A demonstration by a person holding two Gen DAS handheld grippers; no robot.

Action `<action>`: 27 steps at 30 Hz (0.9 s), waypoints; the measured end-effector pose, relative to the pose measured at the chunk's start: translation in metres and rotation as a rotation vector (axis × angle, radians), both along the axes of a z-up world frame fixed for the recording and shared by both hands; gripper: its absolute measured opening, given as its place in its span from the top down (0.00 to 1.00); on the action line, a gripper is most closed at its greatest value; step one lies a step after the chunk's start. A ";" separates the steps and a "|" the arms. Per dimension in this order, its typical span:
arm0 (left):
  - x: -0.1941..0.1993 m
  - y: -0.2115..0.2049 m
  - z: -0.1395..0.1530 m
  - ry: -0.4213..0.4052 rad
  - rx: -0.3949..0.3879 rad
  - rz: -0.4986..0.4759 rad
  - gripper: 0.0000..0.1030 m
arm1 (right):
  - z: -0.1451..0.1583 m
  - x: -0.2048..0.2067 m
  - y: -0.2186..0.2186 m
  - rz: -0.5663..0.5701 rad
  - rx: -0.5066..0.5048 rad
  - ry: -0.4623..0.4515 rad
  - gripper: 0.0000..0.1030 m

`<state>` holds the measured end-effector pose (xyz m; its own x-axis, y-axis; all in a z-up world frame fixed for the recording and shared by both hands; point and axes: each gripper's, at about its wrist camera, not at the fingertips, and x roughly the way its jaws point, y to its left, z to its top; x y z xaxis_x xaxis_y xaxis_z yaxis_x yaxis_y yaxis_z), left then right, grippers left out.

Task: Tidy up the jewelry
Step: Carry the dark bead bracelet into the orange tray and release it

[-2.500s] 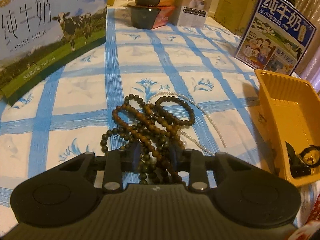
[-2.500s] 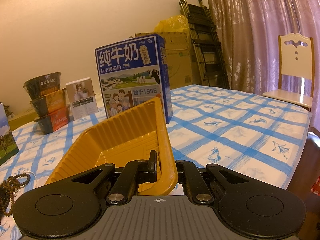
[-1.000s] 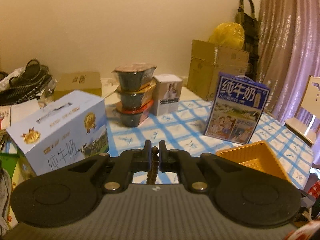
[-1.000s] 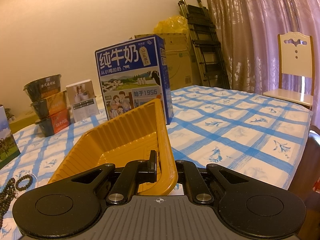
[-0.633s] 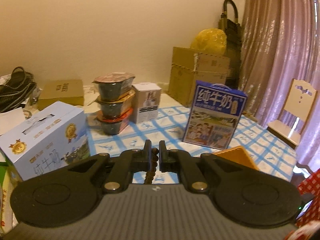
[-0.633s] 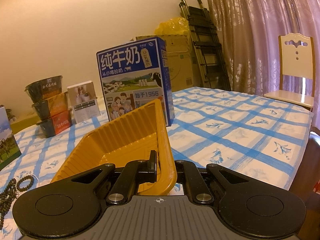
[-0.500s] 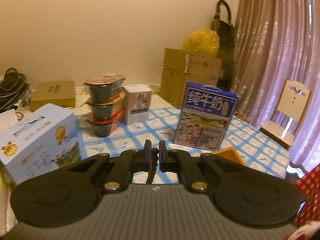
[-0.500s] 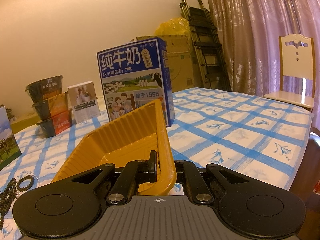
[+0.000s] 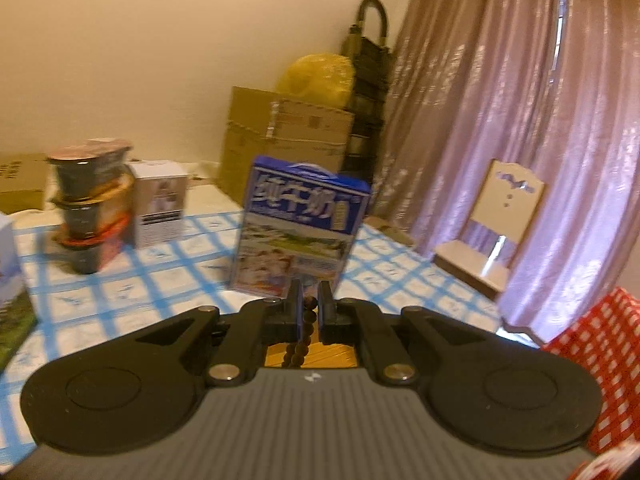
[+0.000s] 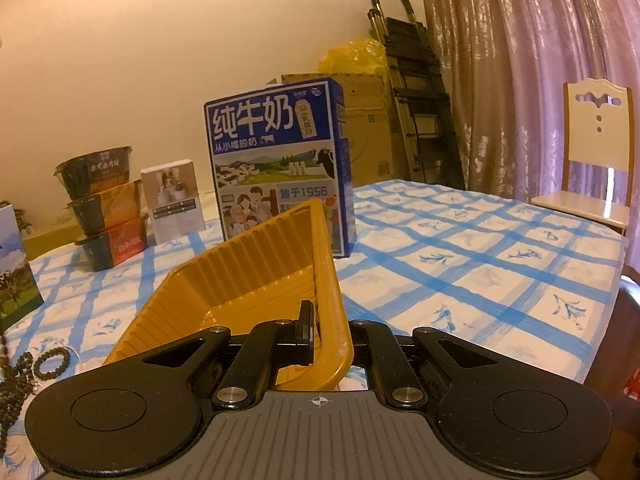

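The right tool [image 10: 324, 328] pinches the near wall of a tilted yellow tray [image 10: 256, 280]. The left tool [image 9: 308, 311] pinches a brown bead strand [image 9: 299, 346] hanging above that tray. More beaded bracelets [image 10: 50, 358] lie at the counter's left edge [image 10: 80, 308]. A blue milk carton [image 10: 280, 164] stands just behind the tray.
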<state>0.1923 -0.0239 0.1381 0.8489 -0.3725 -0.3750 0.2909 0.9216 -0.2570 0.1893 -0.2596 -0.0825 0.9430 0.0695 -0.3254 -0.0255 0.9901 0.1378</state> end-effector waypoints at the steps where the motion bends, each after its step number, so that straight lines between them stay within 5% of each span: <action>1: 0.005 -0.007 -0.001 -0.002 -0.007 -0.016 0.95 | 0.000 0.000 0.000 0.001 0.002 0.000 0.94; 7: 0.034 -0.042 -0.023 0.025 -0.003 -0.061 0.95 | 0.000 0.001 -0.001 0.003 0.017 0.000 0.94; 22: 0.098 -0.081 -0.128 0.287 0.063 -0.061 0.94 | -0.001 0.000 -0.004 0.006 0.031 0.003 0.94; 27: 0.098 -0.080 -0.132 0.301 0.049 -0.073 0.84 | -0.002 0.001 -0.004 0.005 0.028 0.005 0.94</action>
